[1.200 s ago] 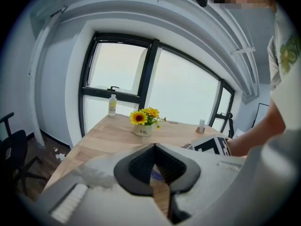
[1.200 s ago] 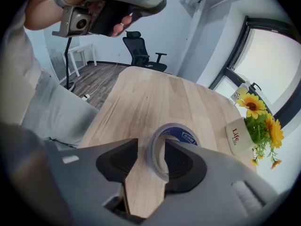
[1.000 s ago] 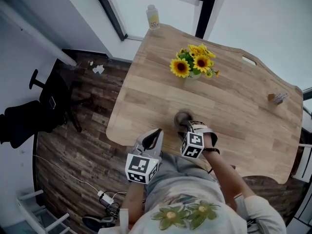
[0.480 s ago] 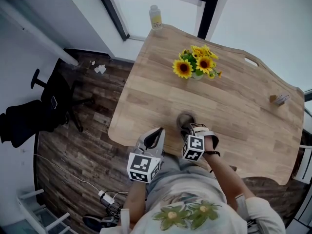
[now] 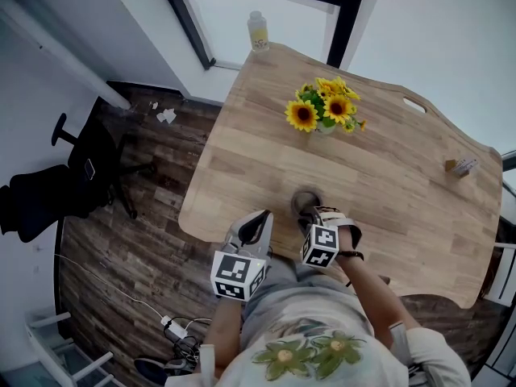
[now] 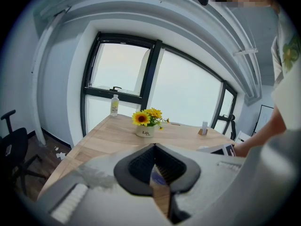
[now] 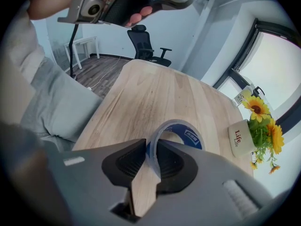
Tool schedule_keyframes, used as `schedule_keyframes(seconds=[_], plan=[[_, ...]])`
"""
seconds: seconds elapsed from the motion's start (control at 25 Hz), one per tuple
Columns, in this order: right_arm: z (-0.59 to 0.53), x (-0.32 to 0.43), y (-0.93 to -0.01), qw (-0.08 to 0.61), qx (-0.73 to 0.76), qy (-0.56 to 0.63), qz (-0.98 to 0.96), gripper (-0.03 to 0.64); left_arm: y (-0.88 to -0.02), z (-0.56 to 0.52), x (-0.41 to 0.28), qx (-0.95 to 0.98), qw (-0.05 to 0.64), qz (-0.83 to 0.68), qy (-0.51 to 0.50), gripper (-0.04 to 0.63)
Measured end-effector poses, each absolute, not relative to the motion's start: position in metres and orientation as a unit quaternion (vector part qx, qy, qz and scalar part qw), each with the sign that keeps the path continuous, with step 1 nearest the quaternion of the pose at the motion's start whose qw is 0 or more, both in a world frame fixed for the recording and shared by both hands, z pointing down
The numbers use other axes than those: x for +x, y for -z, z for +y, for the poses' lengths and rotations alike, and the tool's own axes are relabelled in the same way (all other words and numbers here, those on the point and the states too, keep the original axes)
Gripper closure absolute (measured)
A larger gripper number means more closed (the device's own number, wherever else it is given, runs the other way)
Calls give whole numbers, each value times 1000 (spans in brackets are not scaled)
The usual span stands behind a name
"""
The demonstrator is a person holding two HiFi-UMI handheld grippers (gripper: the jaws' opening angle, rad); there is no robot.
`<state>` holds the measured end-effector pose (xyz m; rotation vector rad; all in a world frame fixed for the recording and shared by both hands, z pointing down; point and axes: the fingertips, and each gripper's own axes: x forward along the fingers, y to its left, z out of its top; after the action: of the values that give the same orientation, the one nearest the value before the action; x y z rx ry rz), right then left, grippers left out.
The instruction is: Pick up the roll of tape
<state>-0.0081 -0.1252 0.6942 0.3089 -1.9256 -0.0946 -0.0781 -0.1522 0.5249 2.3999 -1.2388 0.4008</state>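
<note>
Tape roll (image 7: 190, 134) on table (image 7: 155, 88); right tongs (image 7: 151, 146) clamped on its wall; left tongs (image 6: 154, 147) clenched, empty.

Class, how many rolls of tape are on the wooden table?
1. The clear roll of tape with a blue core lies near the wooden table's front edge, its wall pinched by the right gripper. No others show.

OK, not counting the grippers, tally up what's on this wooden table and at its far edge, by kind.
roll of tape: 1
pot of sunflowers: 1
bottle, at the far edge: 1
small item too small to identify, near the right end: 1
Total: 4
</note>
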Motion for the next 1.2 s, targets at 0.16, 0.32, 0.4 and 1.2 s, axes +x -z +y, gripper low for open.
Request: schedule_keyframes(seconds=[0.16, 0.32, 0.4, 1.2], plan=[[-123, -8, -692, 556, 131, 33, -820, 545, -525, -152, -81, 859, 203, -448, -143, 592], [-122, -9, -689, 551, 135, 30, -823, 545, -526, -150, -84, 857, 202, -451, -144, 592], [-122, -10, -686, 548, 138, 27, -825, 545, -525, -149, -85, 856, 202, -452, -145, 592], [-132, -18, -629, 472, 198, 6, -859, 545, -516, -148, -84, 861, 195, -450, -139, 592]])
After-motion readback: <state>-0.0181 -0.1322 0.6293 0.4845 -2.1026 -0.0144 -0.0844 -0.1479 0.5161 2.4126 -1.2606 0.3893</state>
